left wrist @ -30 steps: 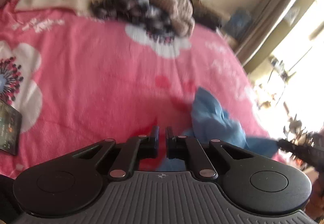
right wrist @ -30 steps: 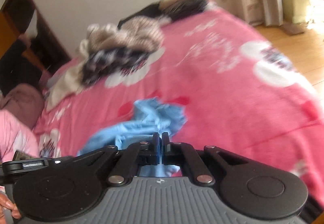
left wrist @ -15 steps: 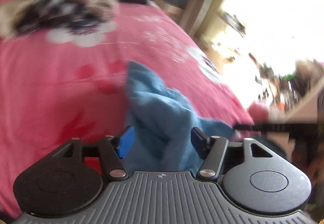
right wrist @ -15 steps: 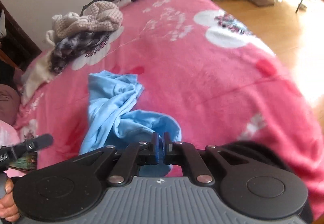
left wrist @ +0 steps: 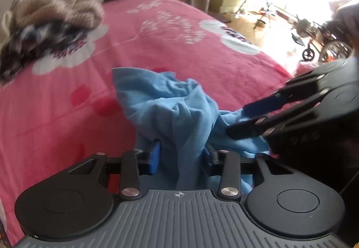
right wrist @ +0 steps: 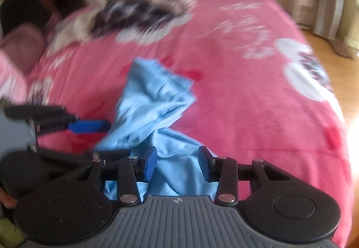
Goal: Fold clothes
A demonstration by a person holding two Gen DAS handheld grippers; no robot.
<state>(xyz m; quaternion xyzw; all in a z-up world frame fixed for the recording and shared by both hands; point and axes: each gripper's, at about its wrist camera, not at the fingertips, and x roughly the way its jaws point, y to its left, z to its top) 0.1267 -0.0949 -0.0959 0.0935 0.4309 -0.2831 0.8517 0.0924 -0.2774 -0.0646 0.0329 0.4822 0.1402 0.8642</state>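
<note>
Now right tongs (right wrist: 177, 161) parted, formerly shut.

Blue garment (left wrist: 179, 113): thin soft cloth, matt, crumpled w/ fine creases. Pink bedspread (left wrist: 202, 53): fuzzy fleece-like cloth, matt, white flower print. Far-left pile of clothes (left wrist: 51, 21): knit-looking beige piece, rough texture, over dark checked fabric; blurred. Left gripper (left wrist: 181, 155): matt black plastic arms, shiny metal rivets, ribbed grey plastic body, smooth blue pads (left wrist: 154, 155). Right gripper (right wrist: 177, 161): same black plastic, metal rivets, blue pads. Floor (right wrist: 341, 68) far right: glossy wood.
</note>
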